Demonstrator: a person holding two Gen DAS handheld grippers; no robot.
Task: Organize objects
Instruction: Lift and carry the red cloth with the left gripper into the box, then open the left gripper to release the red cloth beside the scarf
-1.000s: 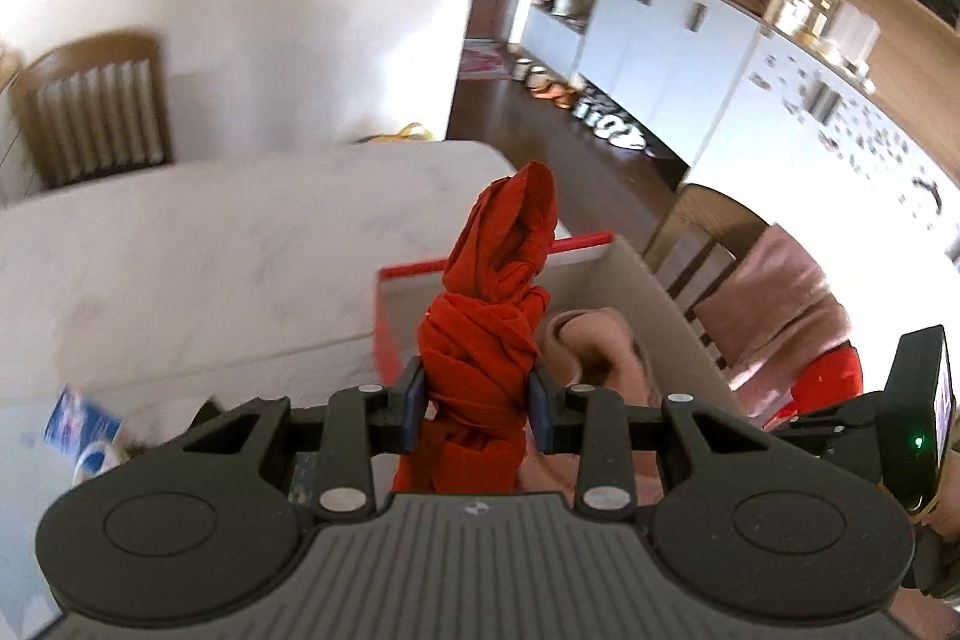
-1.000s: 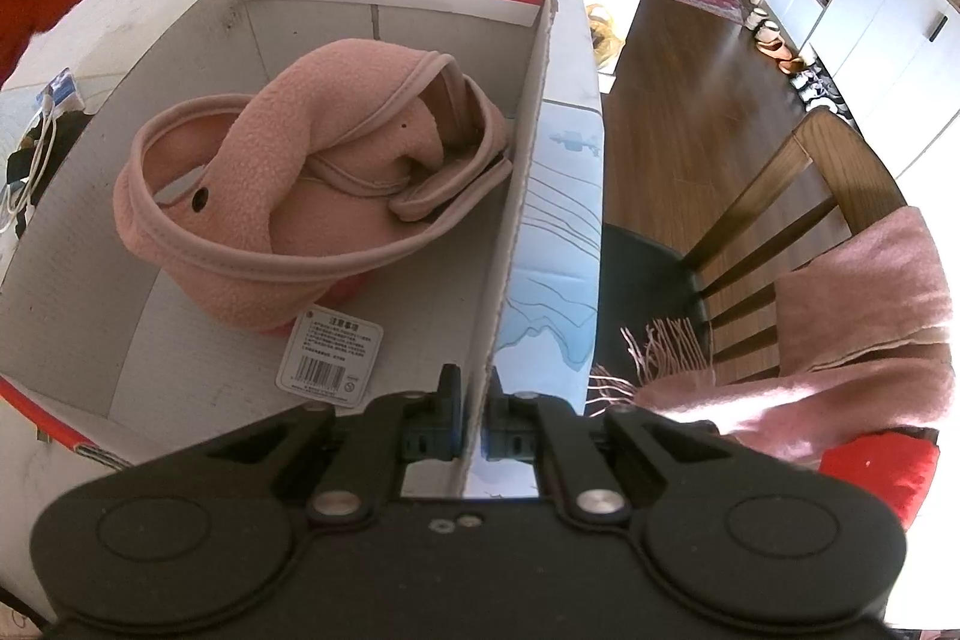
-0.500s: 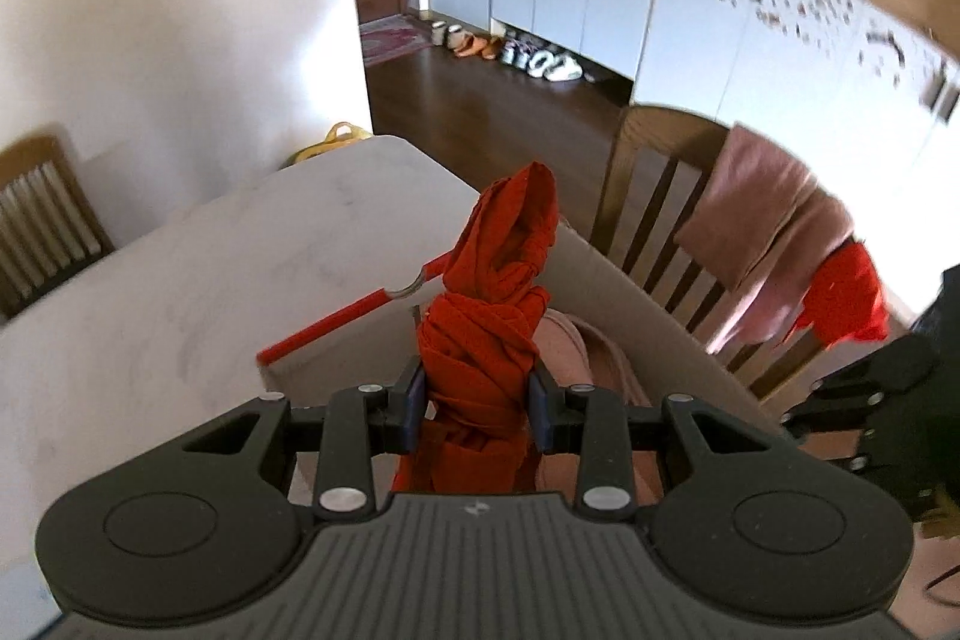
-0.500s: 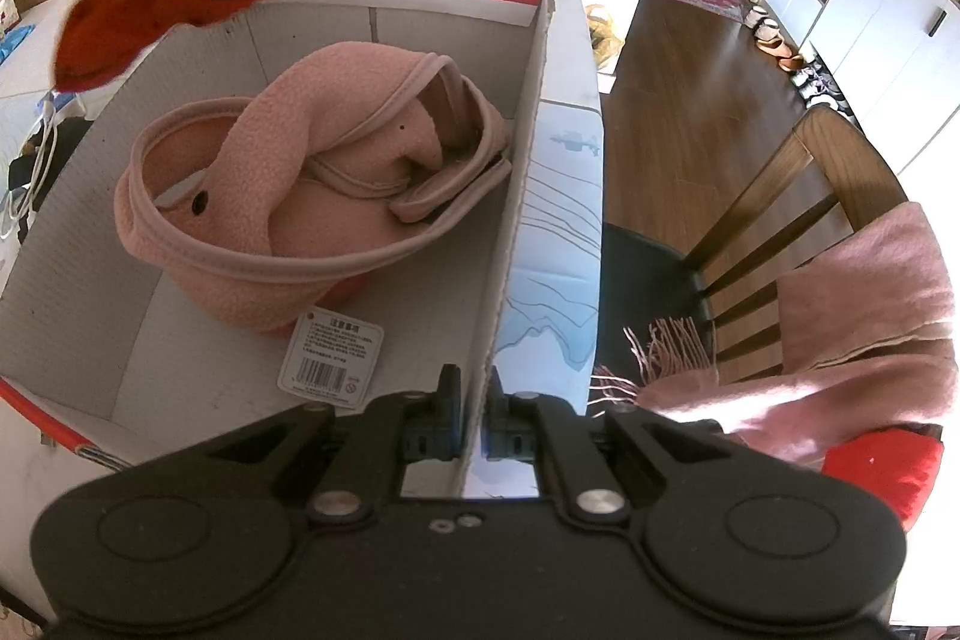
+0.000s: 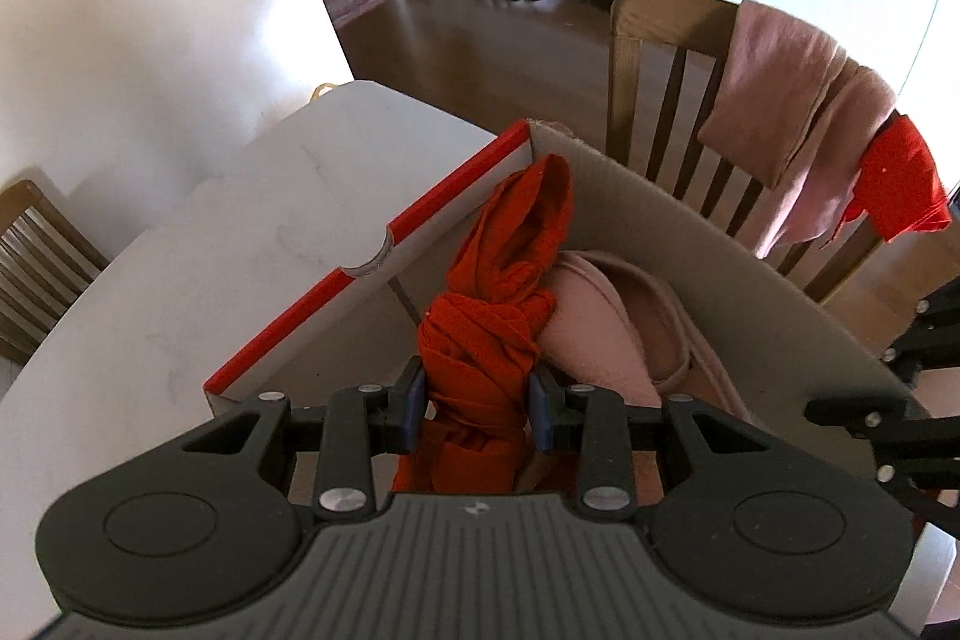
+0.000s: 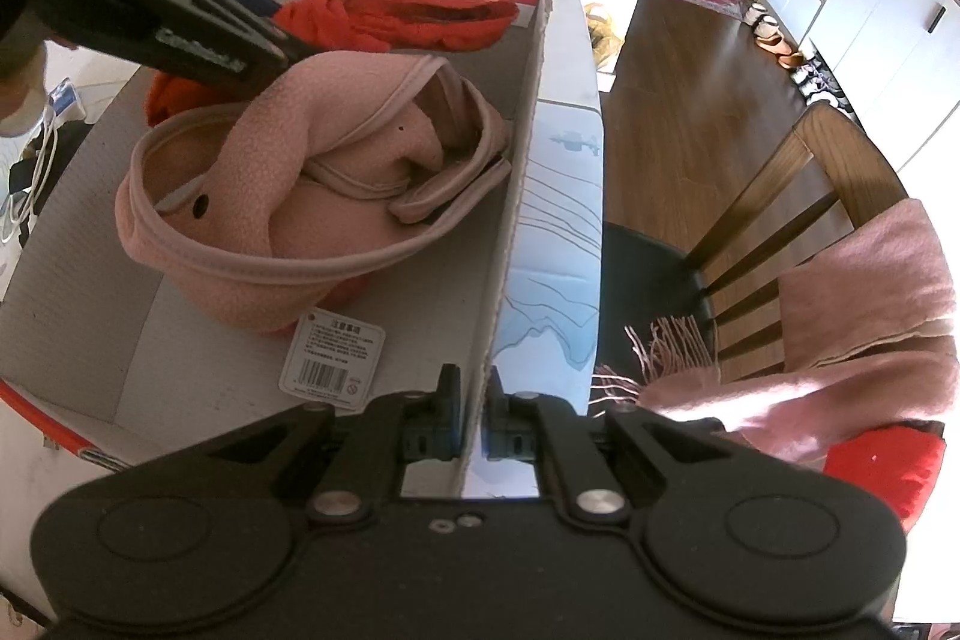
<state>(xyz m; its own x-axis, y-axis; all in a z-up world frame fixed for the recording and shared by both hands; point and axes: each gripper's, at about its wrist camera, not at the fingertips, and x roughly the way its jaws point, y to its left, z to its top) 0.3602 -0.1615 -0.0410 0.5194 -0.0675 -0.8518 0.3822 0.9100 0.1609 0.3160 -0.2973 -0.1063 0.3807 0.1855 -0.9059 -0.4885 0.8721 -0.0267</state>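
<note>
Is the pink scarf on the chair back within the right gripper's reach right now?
Probably not: the right gripper is shut on the box wall, so it must let go first; the pink scarf lies unobstructed beside it.

A bright red knotted cloth (image 5: 480, 340) hangs over a grey cardboard box (image 6: 528, 112) with a red-striped rim. Inside lies a pale pink fleece garment (image 6: 288, 196) with a white barcode tag (image 6: 333, 358). The table (image 5: 240, 220) is white marble, faintly veined. A brown wooden chair (image 5: 666, 58) carries dusty-pink (image 5: 798, 112) and red (image 5: 900, 184) fabric.
</note>
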